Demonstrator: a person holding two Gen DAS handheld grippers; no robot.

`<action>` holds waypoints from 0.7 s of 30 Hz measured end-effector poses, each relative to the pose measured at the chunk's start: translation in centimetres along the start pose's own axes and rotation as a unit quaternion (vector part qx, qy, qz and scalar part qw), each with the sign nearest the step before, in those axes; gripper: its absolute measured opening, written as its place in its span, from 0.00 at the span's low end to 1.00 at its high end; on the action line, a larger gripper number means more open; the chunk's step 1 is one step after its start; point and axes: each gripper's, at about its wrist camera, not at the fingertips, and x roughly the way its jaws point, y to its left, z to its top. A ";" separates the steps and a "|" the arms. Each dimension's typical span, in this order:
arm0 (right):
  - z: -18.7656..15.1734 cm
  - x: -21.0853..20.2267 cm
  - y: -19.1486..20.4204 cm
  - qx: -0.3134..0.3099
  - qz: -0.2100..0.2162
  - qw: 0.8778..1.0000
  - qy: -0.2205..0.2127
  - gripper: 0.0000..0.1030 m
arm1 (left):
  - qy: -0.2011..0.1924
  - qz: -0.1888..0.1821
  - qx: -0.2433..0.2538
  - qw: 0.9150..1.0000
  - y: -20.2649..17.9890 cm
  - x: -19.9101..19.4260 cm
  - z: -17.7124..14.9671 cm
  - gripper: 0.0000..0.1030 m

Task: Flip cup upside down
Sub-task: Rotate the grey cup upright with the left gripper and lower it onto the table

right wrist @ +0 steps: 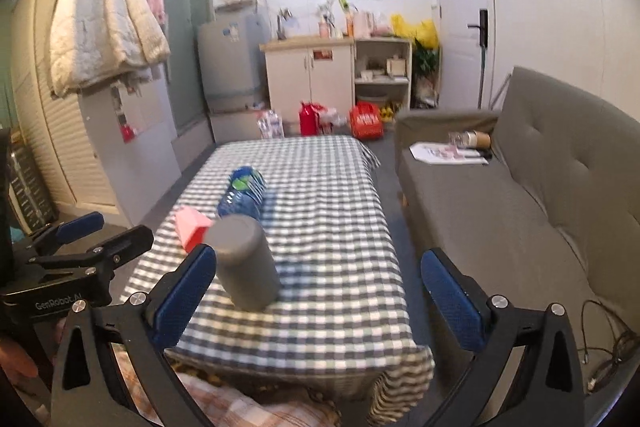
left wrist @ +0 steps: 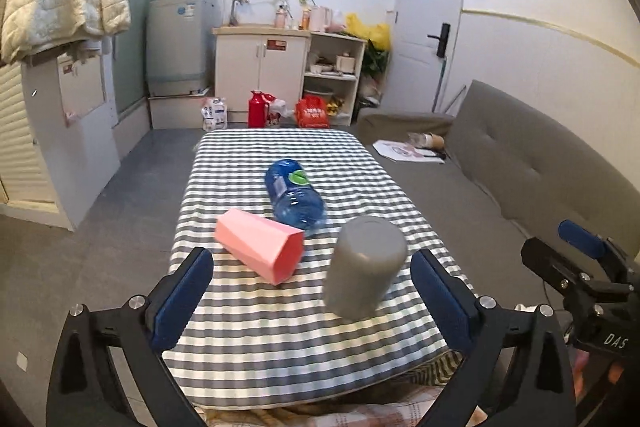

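Observation:
A grey cup stands on the checked tablecloth, closed end up, leaning slightly. It also shows in the right wrist view. My left gripper is open and empty, just short of the cup, which sits toward its right finger. My right gripper is open and empty; the cup is by its left finger. The right gripper shows at the right edge of the left wrist view.
A pink cup lies on its side left of the grey cup. A blue water bottle lies behind it. A grey sofa runs along the right of the table. Cables lie on the floor.

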 end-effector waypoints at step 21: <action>-4.4 3.2 3.4 -0.025 -0.029 0.997 -0.067 1.00 | -0.070 0.084 0.011 0.994 3.5 -0.4 -4.6 0.99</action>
